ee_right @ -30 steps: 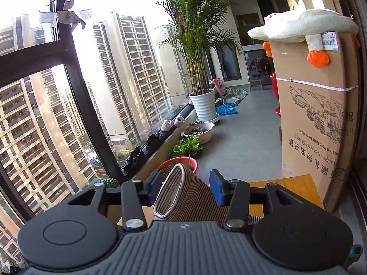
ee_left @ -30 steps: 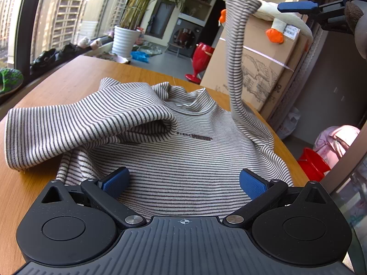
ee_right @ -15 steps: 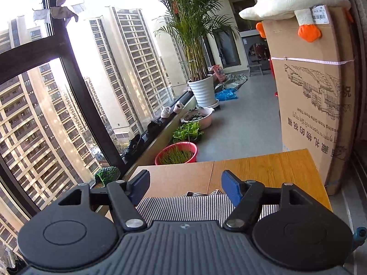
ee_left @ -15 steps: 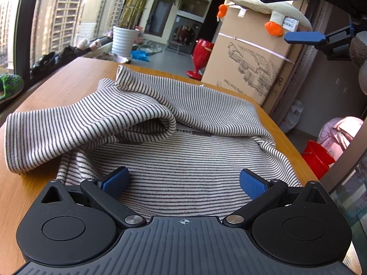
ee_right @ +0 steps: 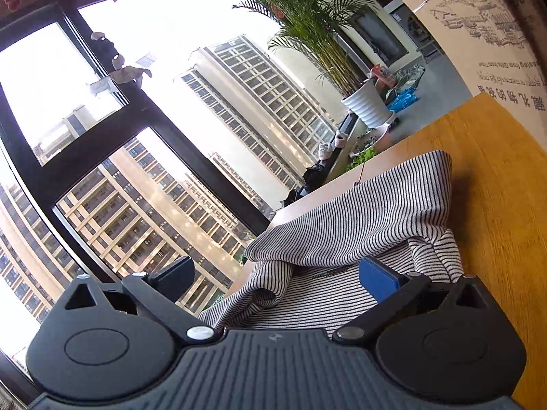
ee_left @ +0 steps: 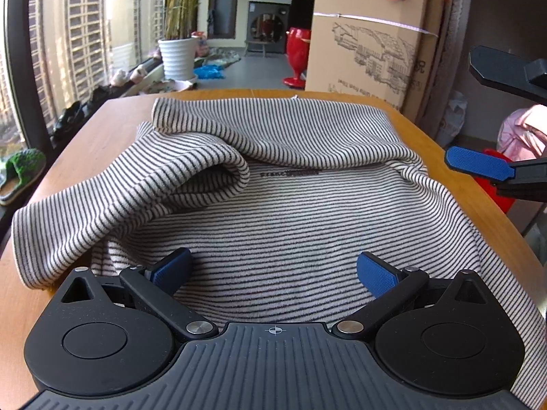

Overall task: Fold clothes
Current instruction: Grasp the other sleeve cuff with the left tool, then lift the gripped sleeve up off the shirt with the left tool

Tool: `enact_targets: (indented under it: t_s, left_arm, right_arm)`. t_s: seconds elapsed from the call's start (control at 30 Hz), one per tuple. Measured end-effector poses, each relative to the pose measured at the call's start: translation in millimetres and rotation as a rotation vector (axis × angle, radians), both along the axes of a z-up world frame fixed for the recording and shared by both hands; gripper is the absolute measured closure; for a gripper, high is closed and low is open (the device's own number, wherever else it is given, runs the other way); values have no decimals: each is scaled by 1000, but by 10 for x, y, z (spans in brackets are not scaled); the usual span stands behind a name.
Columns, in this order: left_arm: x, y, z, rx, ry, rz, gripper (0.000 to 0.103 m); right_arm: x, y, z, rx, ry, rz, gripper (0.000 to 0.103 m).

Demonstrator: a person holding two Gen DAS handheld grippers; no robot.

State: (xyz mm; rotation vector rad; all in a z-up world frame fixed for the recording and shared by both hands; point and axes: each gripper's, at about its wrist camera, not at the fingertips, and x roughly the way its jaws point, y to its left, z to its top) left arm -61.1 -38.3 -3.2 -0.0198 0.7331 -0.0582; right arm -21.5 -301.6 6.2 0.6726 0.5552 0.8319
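Observation:
A black-and-white striped long-sleeve top lies on the wooden table. Both sleeves are folded across its chest: one sleeve runs along the far side, the other sleeve bunches at the left. My left gripper hovers open over the top's lower body, holding nothing. At the right edge of the left wrist view, my right gripper stands open above the shoulder. In the tilted right wrist view, the right gripper is open over the top, empty.
A large cardboard box with a plush duck on it stands past the table's far right corner. A potted palm and a red stool are on the floor beyond. Windows run along the left; a pink item lies at the right.
My right gripper let go of the sleeve it held up high; that sleeve now lies across the top's far side. The right gripper then came down to the right and tilted. The left stayed put.

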Motion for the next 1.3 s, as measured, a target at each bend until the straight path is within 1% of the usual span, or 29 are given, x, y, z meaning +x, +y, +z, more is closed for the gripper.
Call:
enact_targets:
  t_s: [0.07,0.1,0.17,0.2,0.27,0.33,0.4,0.43,0.47,0.53,0.57,0.6,0.7,0.8,0.83,0.9,0.93,0.97,1.0,1.03,1.07,1.1,1.17,1.3]
  left_arm:
    - [10,-55,-8,32,1,13,0]
    - [10,-60,-7,35,0,20,0]
    - [4,-18,8,28,-8,65,0]
    - [-15,42,43,17,-10,101,0]
    - [-62,190,130,-8,-13,182,3]
    - [-162,396,291,-57,-46,241,4]
    - [-256,710,494,-117,-47,332,8]
    - [-277,865,555,-163,-22,375,21]
    - [-286,1064,583,-250,31,425,32]
    - [-317,1368,557,-433,123,494,36]
    - [-330,1461,531,-502,151,514,36]
    - [-345,1515,502,-546,166,530,36]
    - [-319,1605,390,-604,188,591,36]
    - [-222,1682,236,-634,194,657,36]
    - [-199,1703,204,-649,178,670,40]
    - [-159,1740,184,-664,154,688,41]
    - [-131,1742,181,-662,140,697,42]
    - [-99,1737,174,-646,136,705,52]
    - [-67,1730,165,-625,136,712,60]
    - [-43,1714,160,-599,134,717,73]
    - [-36,1693,166,-565,125,715,78]
    - [-39,1671,186,-529,112,710,80]
    - [-42,1559,304,-399,60,684,84]
    - [-35,1238,681,-118,-70,596,89]
  right_arm:
    - [25,-73,-107,78,25,35,0]
    - [17,-106,-106,100,26,46,0]
    - [-28,-184,-59,160,-2,66,0]
    - [-35,-208,-51,195,-2,85,0]
    - [-33,-235,-101,241,34,120,0]
    - [-29,-210,-137,227,70,129,0]
    - [-48,-178,-126,190,68,120,0]
    - [-63,-160,-106,176,53,113,0]
    - [-81,-151,-86,169,39,111,0]
    - [-128,-162,-48,181,13,119,0]
    - [-143,-166,-35,191,2,127,0]
    - [-155,-170,-25,198,-6,133,0]
    - [-176,-179,-19,200,-11,131,0]
    - [-155,-187,-32,203,7,121,0]
    - [-148,-190,-38,203,13,117,0]
    - [-134,-200,-57,203,25,107,0]
    - [-129,-204,-70,203,31,102,0]
    - [-125,-206,-81,204,36,98,0]
    - [-121,-205,-86,206,41,94,0]
    - [-116,-205,-92,207,46,91,0]
    - [-113,-203,-97,208,50,89,0]
    - [-109,-201,-102,207,53,86,0]
    - [-104,-196,-110,204,58,83,0]
    - [-104,-191,-115,202,60,80,0]
